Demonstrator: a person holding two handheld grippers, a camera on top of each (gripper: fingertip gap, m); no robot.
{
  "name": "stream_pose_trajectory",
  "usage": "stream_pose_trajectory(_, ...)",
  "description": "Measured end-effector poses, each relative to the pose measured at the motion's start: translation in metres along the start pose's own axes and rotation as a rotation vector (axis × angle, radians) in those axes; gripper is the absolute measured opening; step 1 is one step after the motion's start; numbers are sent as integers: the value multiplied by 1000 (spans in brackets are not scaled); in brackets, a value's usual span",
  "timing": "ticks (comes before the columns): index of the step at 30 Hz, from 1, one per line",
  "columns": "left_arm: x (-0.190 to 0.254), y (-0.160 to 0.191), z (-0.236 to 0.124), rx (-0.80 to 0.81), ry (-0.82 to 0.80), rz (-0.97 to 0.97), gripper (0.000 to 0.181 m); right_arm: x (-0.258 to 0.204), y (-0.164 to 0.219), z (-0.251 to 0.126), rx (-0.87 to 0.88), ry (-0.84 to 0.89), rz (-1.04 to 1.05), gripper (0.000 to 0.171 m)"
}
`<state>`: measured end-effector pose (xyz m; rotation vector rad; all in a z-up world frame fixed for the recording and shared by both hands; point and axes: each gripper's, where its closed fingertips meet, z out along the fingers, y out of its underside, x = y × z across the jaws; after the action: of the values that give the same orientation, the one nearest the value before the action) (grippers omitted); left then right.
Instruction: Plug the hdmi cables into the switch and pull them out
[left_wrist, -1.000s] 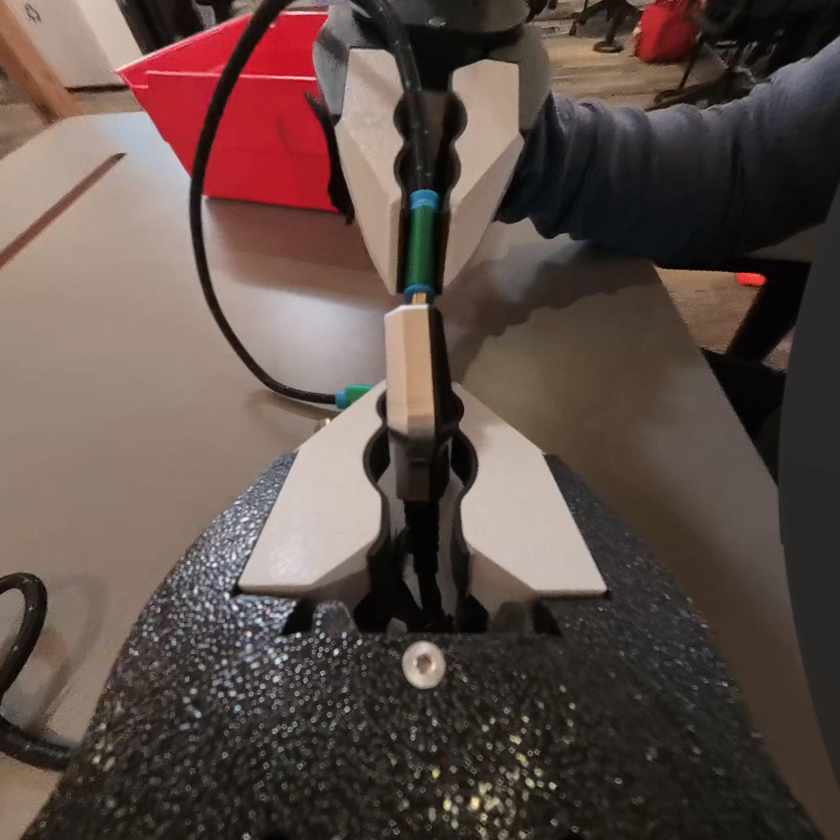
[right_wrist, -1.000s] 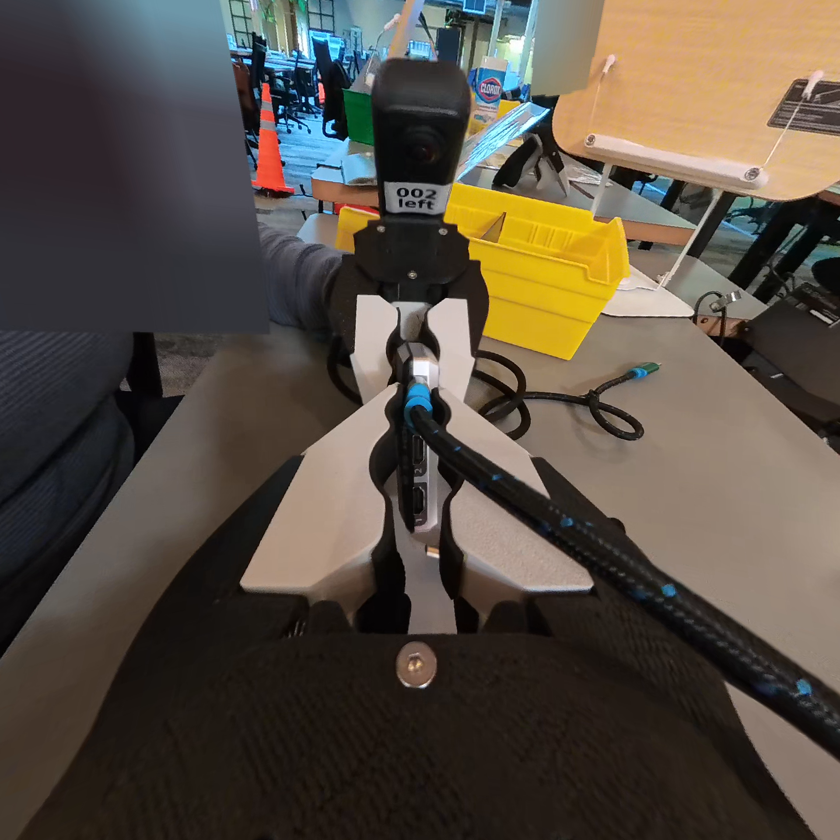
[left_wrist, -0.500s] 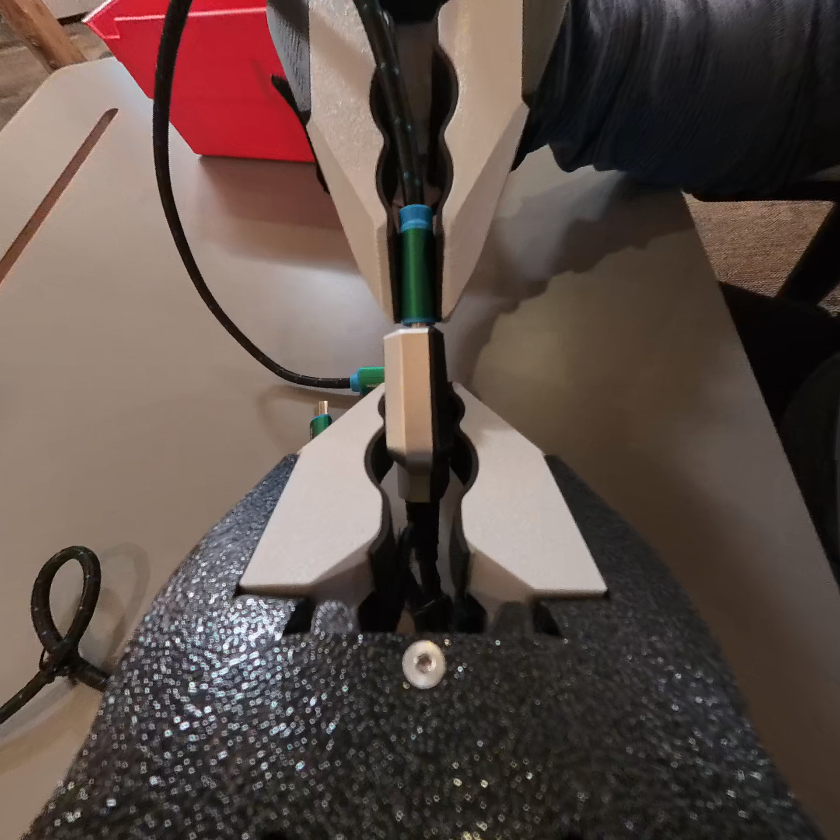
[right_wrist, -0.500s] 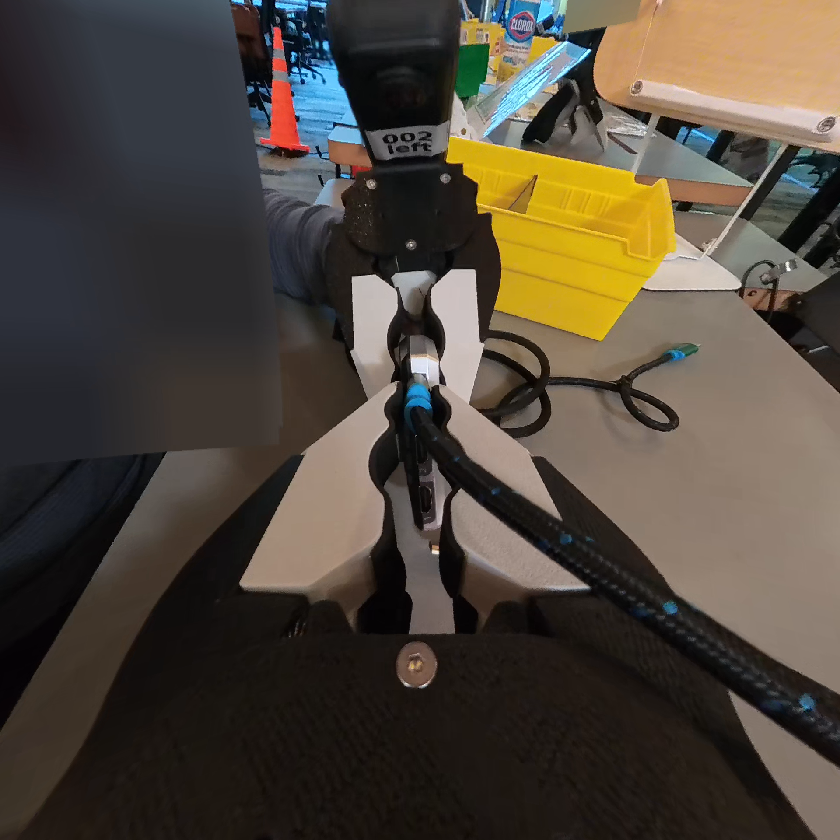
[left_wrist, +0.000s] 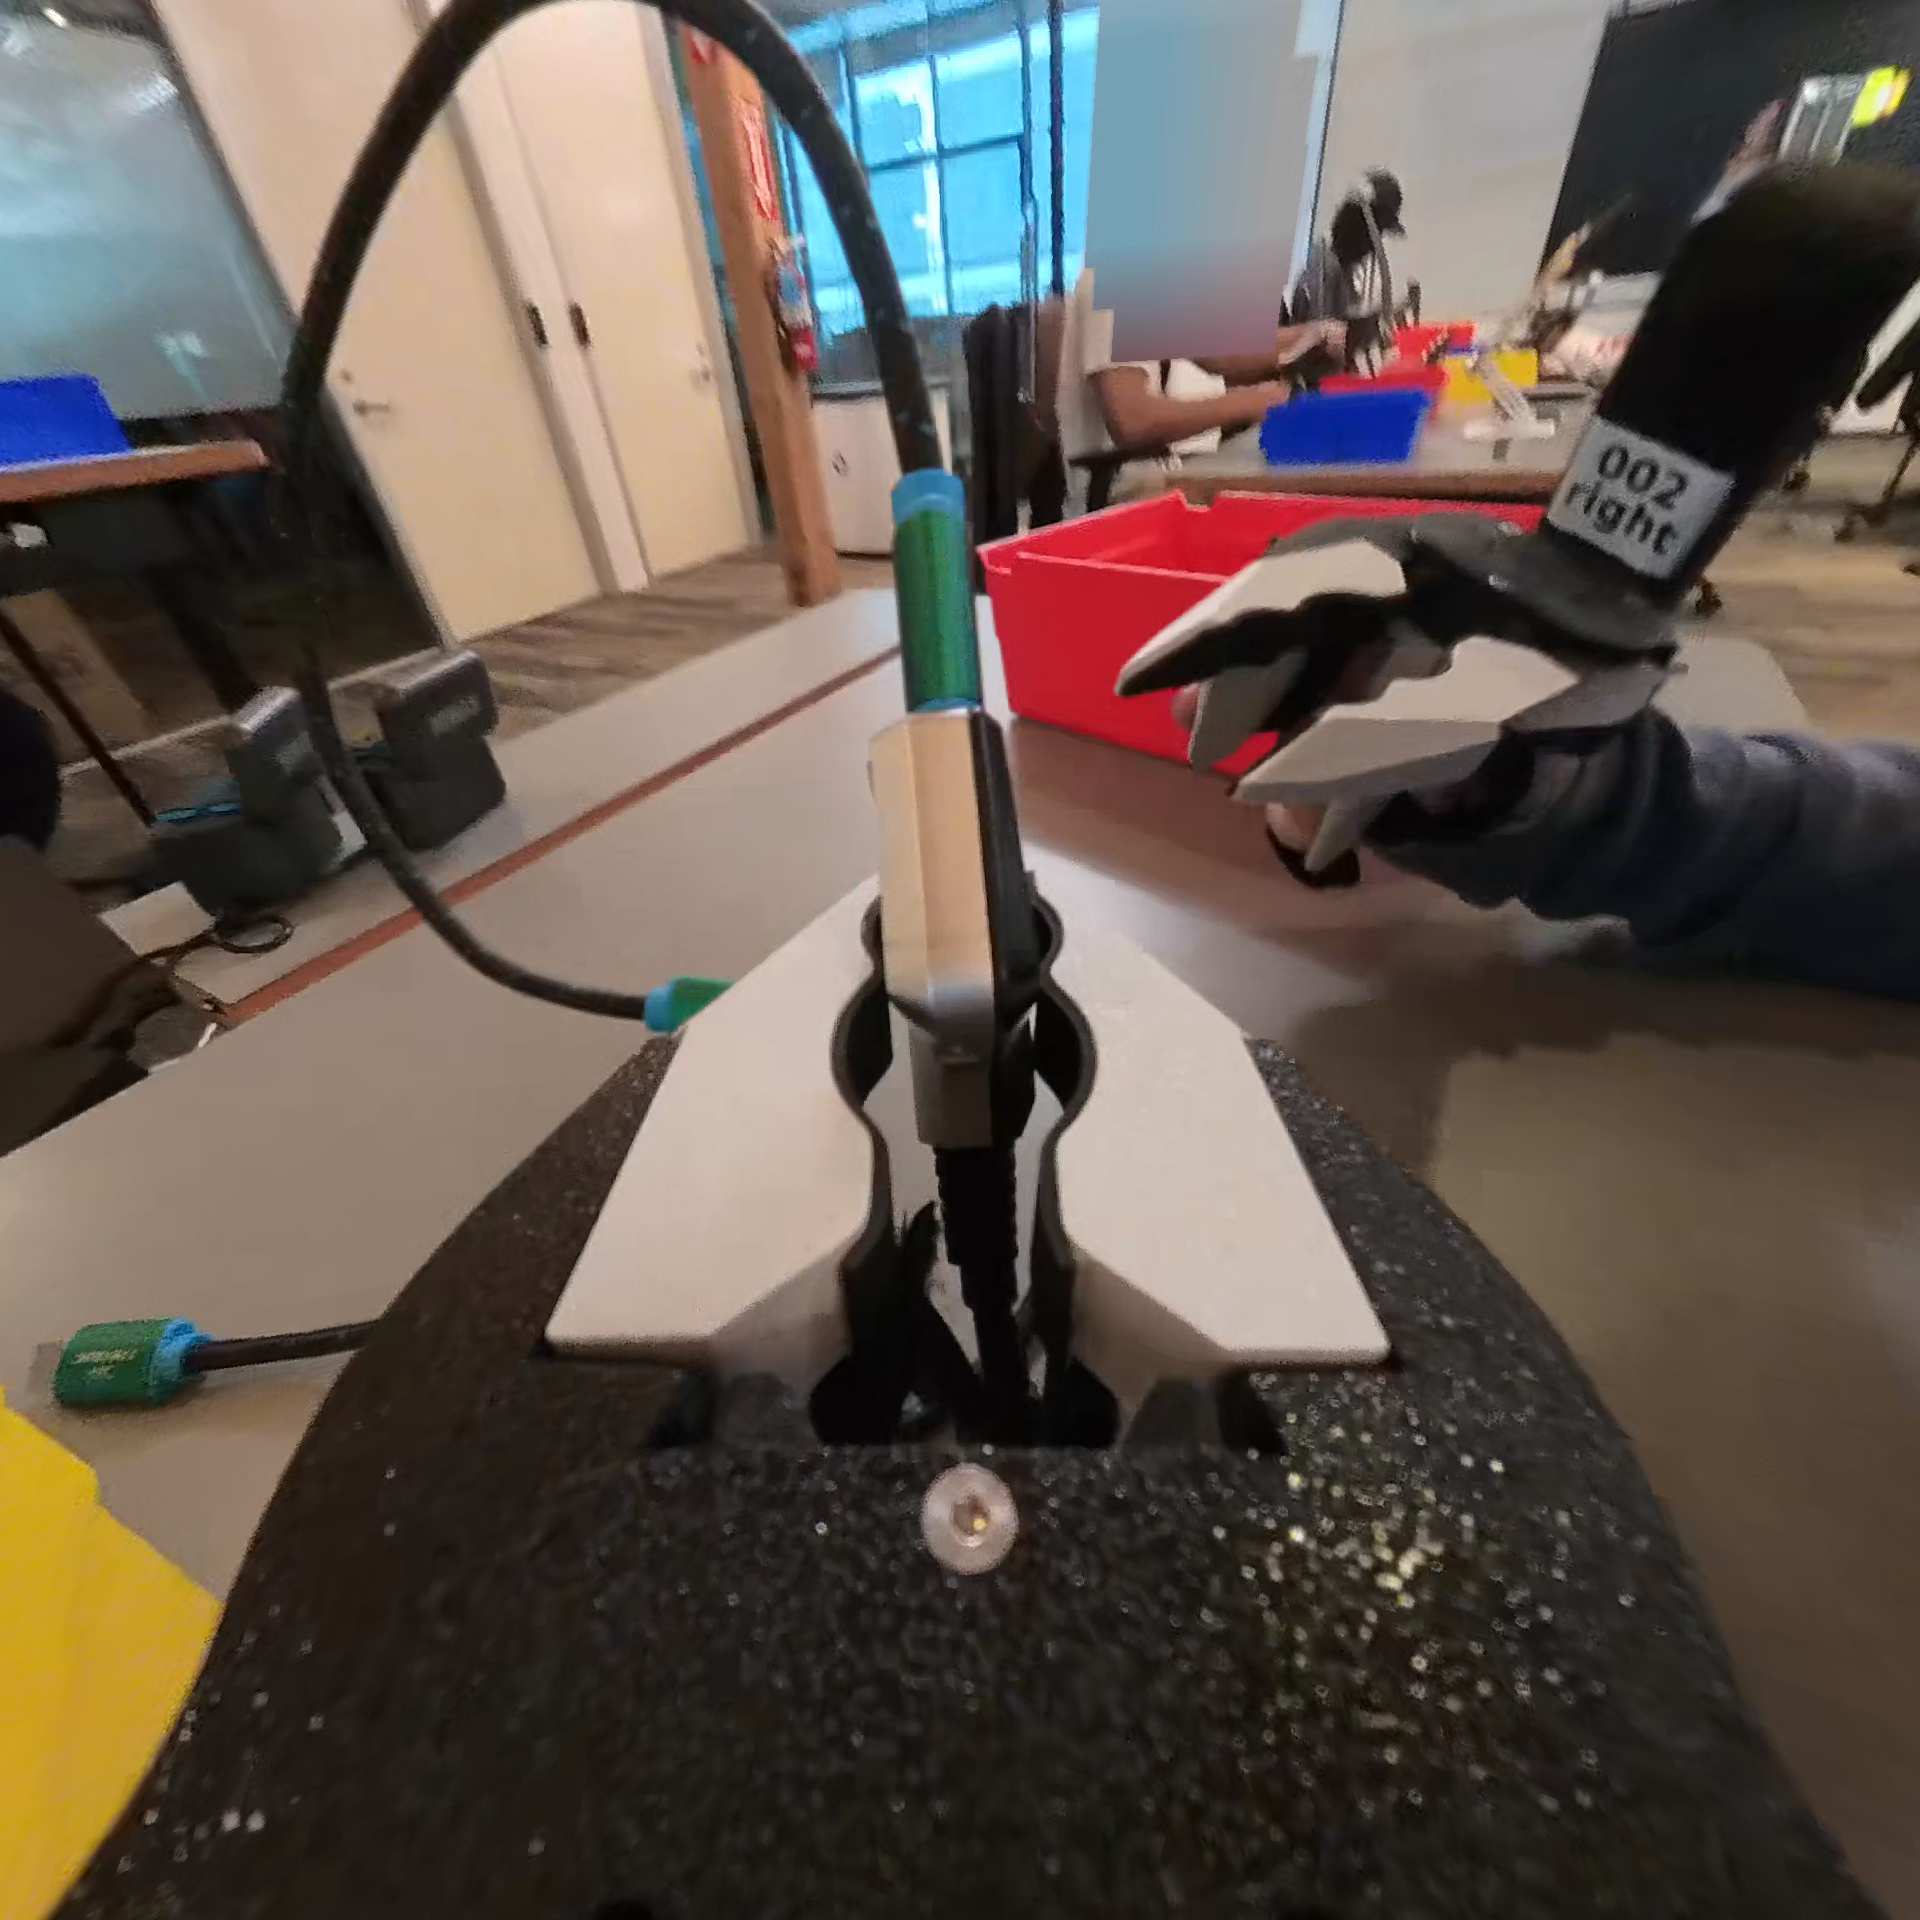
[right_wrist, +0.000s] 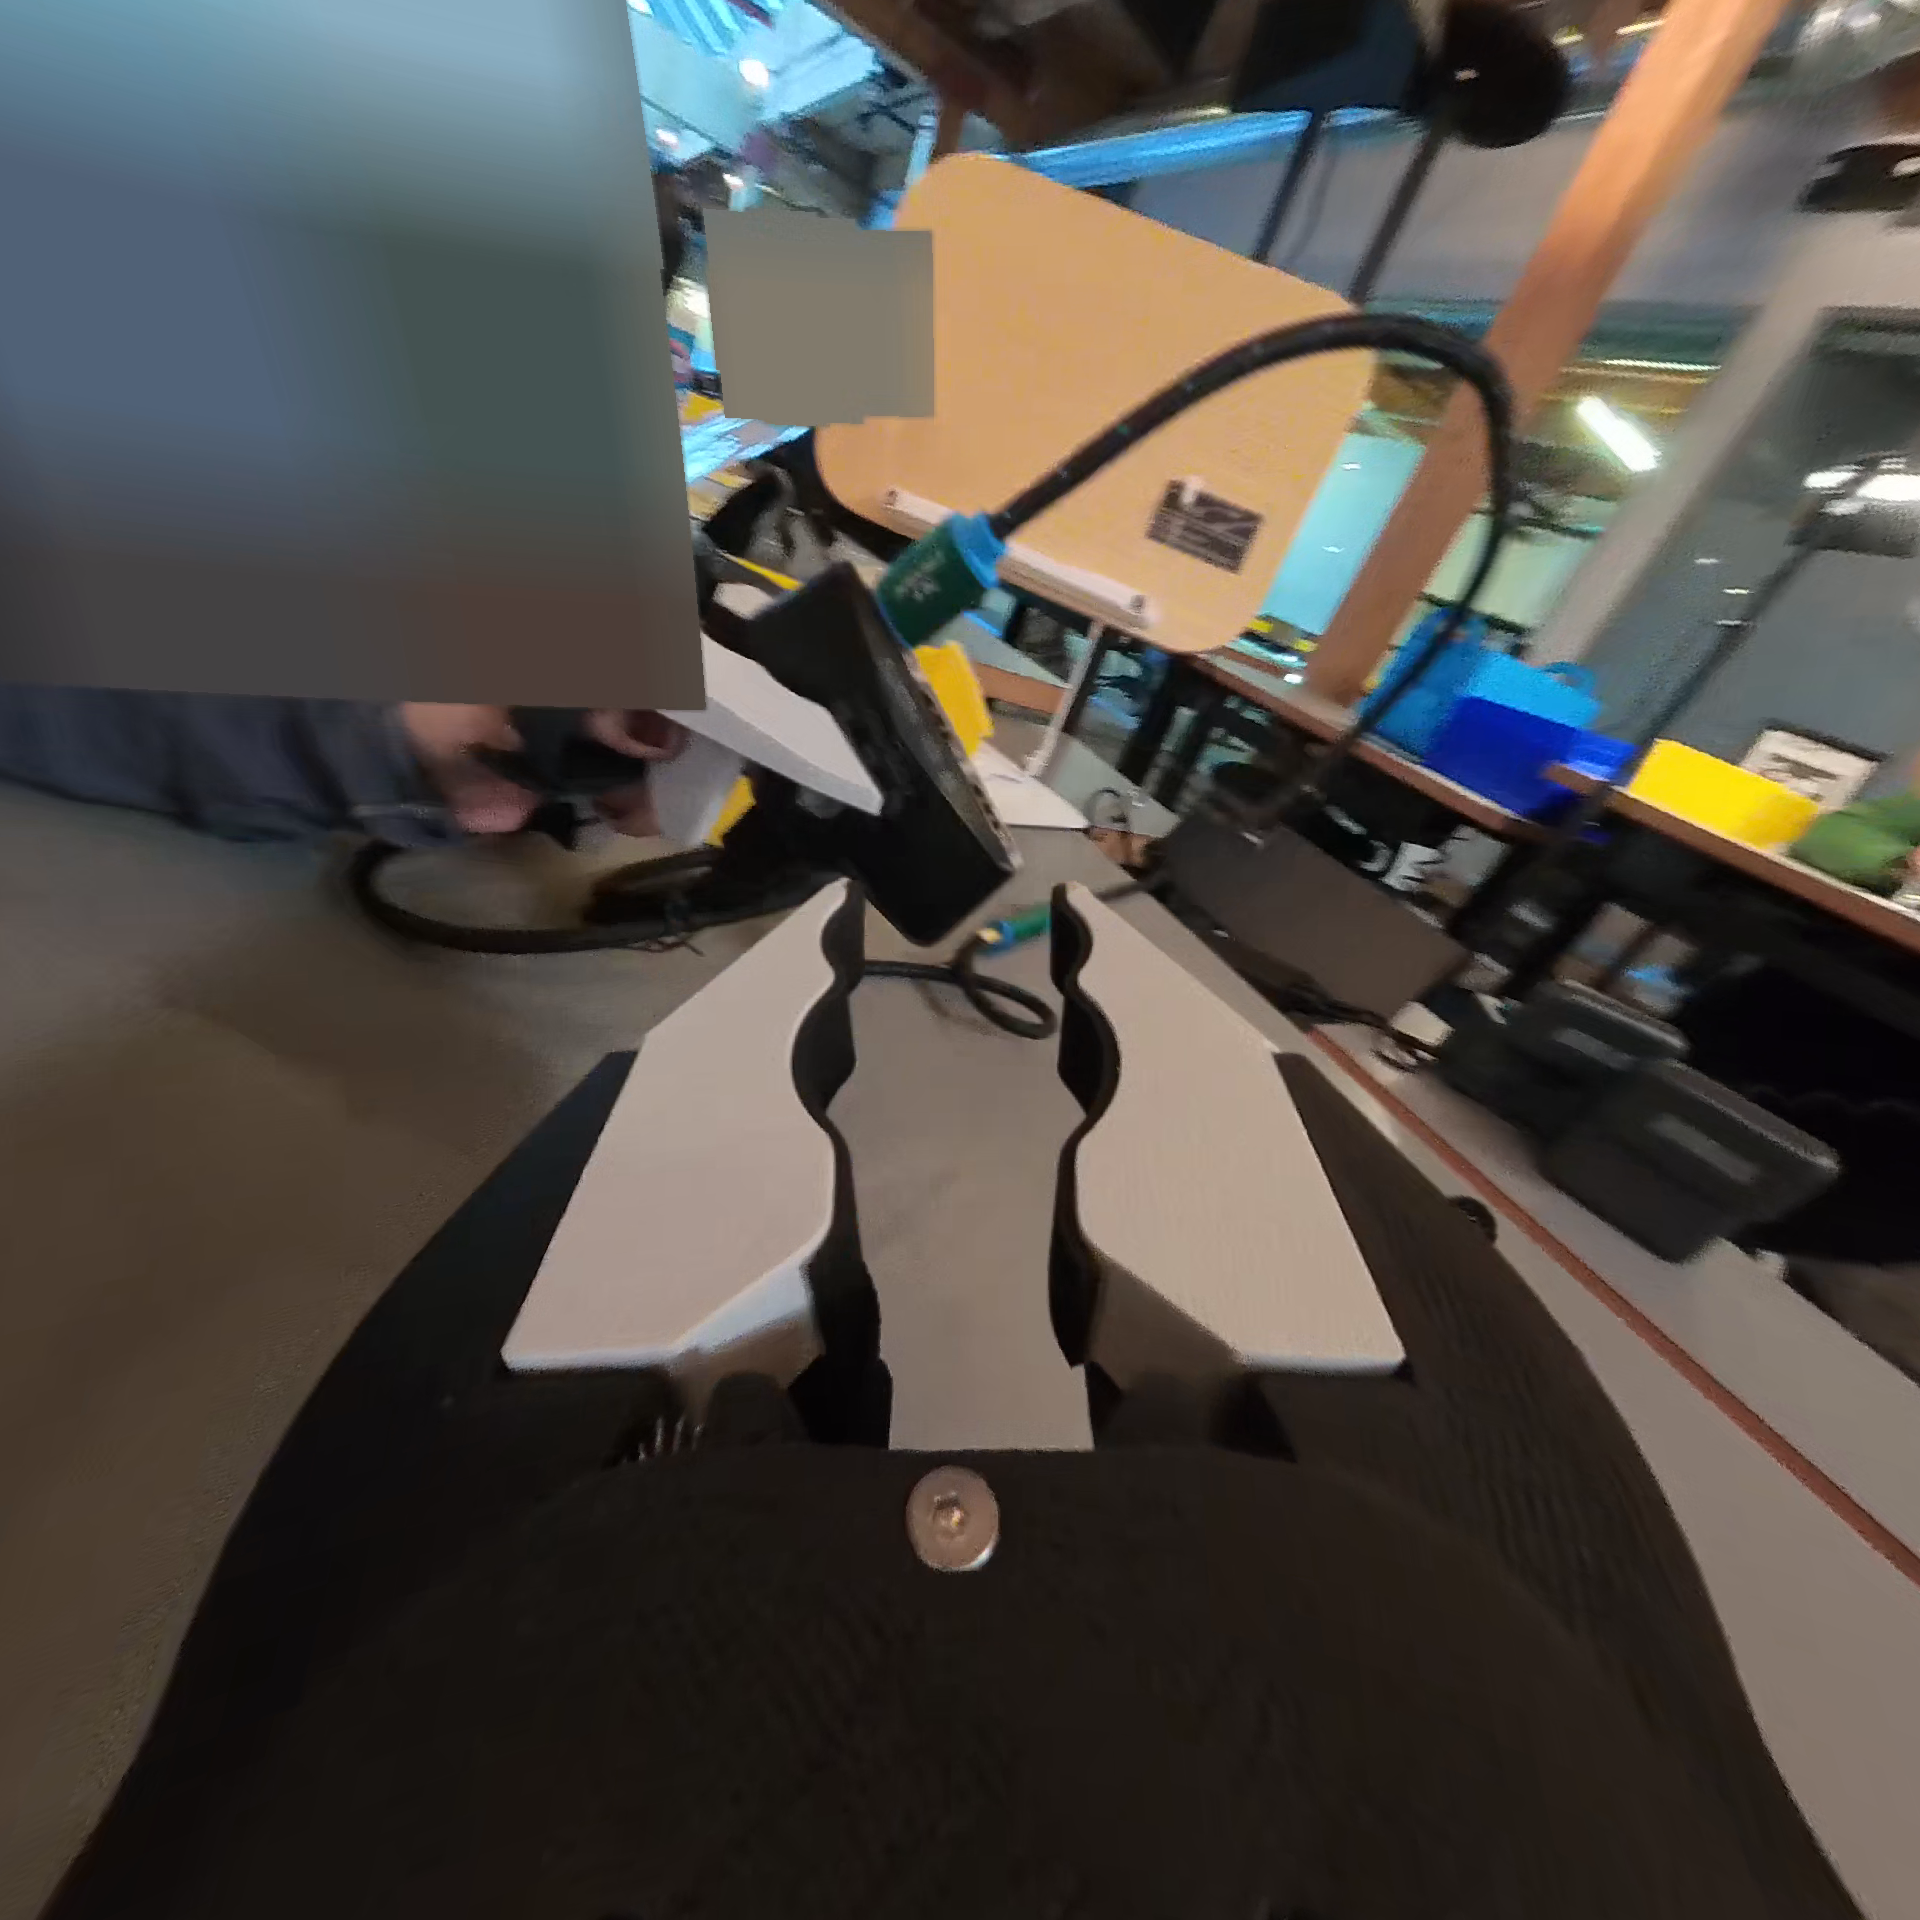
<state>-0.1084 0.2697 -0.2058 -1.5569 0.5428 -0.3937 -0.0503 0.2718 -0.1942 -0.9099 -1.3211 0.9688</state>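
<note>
2 claws: left claw (left_wrist: 961, 1023), right claw (right_wrist: 956, 935). 1 HDMI switch (left_wrist: 940, 883). 3 green HDMI plugs: 1 seated in switch (left_wrist: 935, 592), 1 behind left claw (left_wrist: 681, 1003), 1 loose on bench (left_wrist: 125, 1361). 1 red bin (left_wrist: 1091, 613). 1 bench (left_wrist: 416, 1091).

Brushed silvery metal switch (left_wrist: 928, 894), glossy green plug (left_wrist: 935, 603) on braided black cable (left_wrist: 343, 312), matt grey table (left_wrist: 364, 1122).

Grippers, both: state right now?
Left gripper: shut on the HDMI switch, green HDMI plug seated in its top.
Right gripper: open, fingers empty.
</note>
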Motion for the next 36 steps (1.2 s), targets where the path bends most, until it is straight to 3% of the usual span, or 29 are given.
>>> stream_pose_trajectory(3,0,-1,0,55,-22,29,19,-1,16,1,-77,15,-66,26)
stream_pose_trajectory(9,13,7,8,54,-49,206,20,-40,86,9,-485,-224,-27,33)
stream_pose_trajectory(13,13,6,8,67,-67,237,20,-39,104,13,-629,-181,-113,33)
stream_pose_trajectory(17,11,5,7,73,-77,232,20,-41,117,17,-714,-190,-19,31)
stream_pose_trajectory(19,10,4,6,81,-85,239,20,-37,122,18,-757,-164,-31,13)
stream_pose_trajectory(21,8,-1,3,104,-106,245,20,-33,123,13,-807,-141,-96,13)
stream_pose_trajectory(26,-3,-24,-17,239,-200,250,21,-42,115,-28,-886,-119,-123,12)
stream_pose_trajectory(34,-11,-18,-14,217,-207,196,21,-83,97,-146,-1060,-95,-71,12)
stream_pose_trajectory(35,-12,-17,-13,214,-208,190,21,-85,94,-157,-1073,-82,-39,14)
stream_pose_trajectory(36,-13,-16,-13,212,-210,183,21,-82,89,-165,-1077,-37,-14,26)
